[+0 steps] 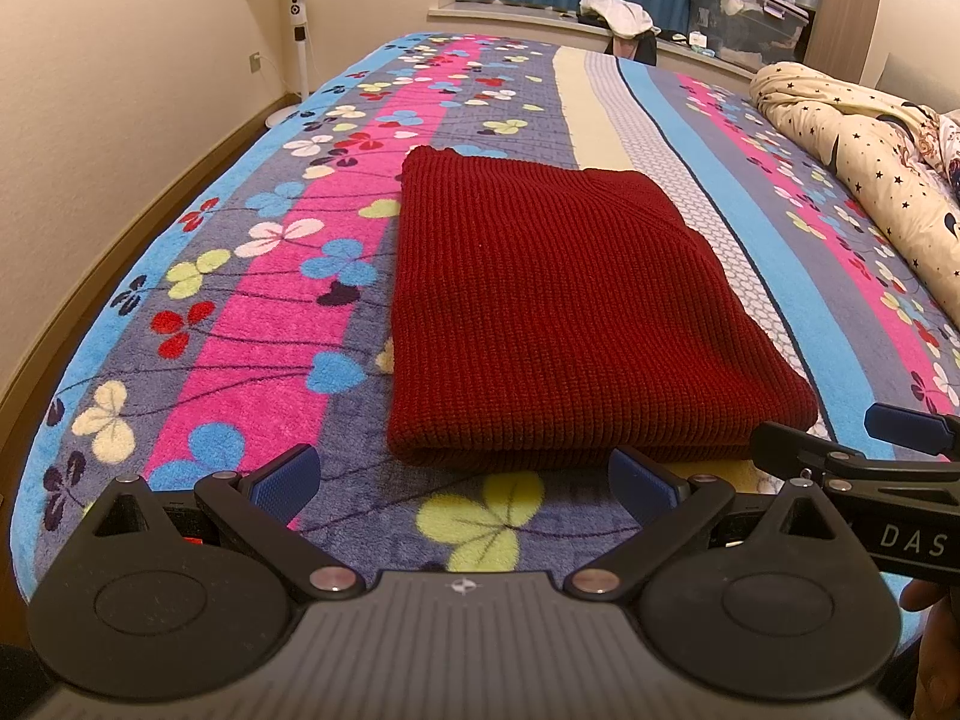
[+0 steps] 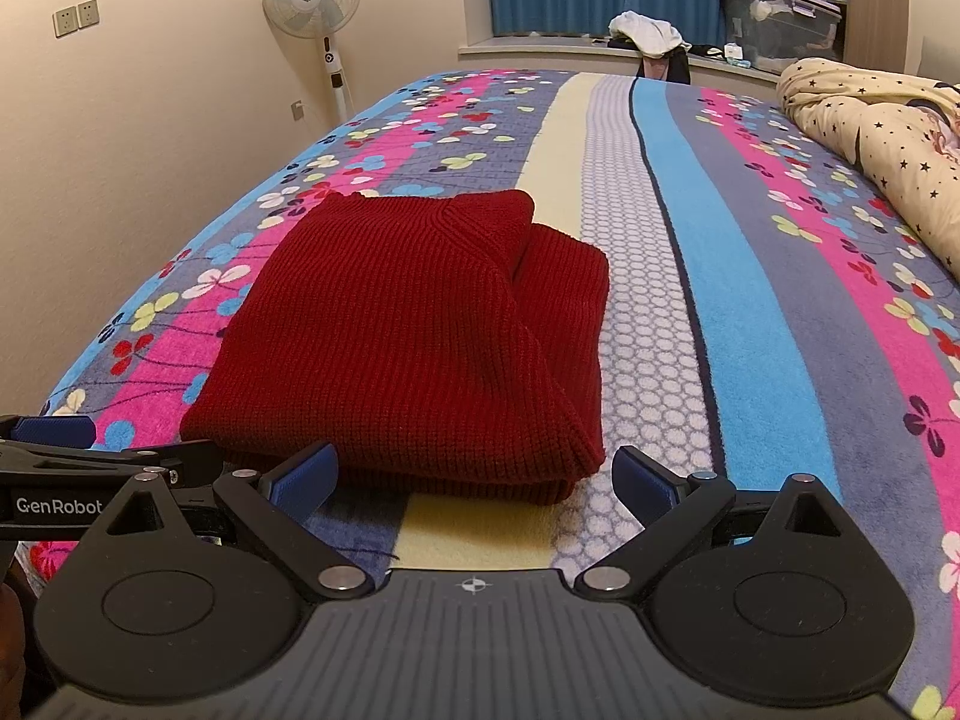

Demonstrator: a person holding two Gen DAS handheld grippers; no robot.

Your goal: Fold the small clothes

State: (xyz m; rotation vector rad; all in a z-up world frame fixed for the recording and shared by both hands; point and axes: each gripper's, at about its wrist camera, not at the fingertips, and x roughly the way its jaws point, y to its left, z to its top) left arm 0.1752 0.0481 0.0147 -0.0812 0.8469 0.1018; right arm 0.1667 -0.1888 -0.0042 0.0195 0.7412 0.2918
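Observation:
A dark red knit sweater lies folded into a thick rectangle on the flowered bed blanket; in the right wrist view the sweater shows a second folded layer on its right side. My left gripper is open just in front of the sweater's near edge, with nothing between its blue pads. My right gripper is open too, at the sweater's near right corner, holding nothing. Each gripper shows at the edge of the other's view: the right gripper and the left gripper.
A cream star-print duvet is bunched along the bed's right side. A standing fan is by the wall at the far left. A windowsill with clothes and a storage box lies beyond the bed.

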